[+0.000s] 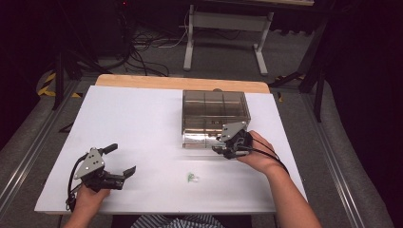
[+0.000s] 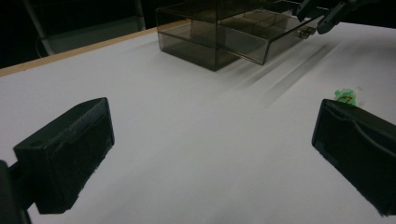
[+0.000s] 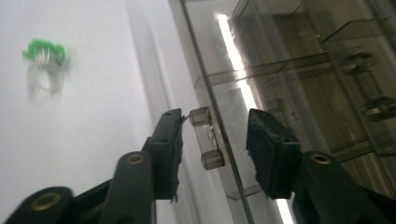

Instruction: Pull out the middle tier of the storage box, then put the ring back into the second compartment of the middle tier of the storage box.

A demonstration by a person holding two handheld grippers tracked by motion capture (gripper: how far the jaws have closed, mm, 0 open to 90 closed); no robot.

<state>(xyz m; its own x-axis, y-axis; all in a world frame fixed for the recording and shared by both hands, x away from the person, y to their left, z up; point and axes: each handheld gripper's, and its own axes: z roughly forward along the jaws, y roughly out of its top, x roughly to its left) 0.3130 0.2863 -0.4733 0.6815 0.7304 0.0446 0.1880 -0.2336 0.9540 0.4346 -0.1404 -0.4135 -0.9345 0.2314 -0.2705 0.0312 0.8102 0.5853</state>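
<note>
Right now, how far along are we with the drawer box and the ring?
Done: the lower drawer of the smoky clear plastic organiser box looks pulled partway out. In hand: the right tongs straddle the drawer's small knob, pads apart and not pressing. Left: the clear ring with a green top lies on the white table, untouched; the left tongs rest open nearby.

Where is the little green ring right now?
In the high view the little green ring lies on the white table, in front of the clear drawer box, between both grippers.
</note>
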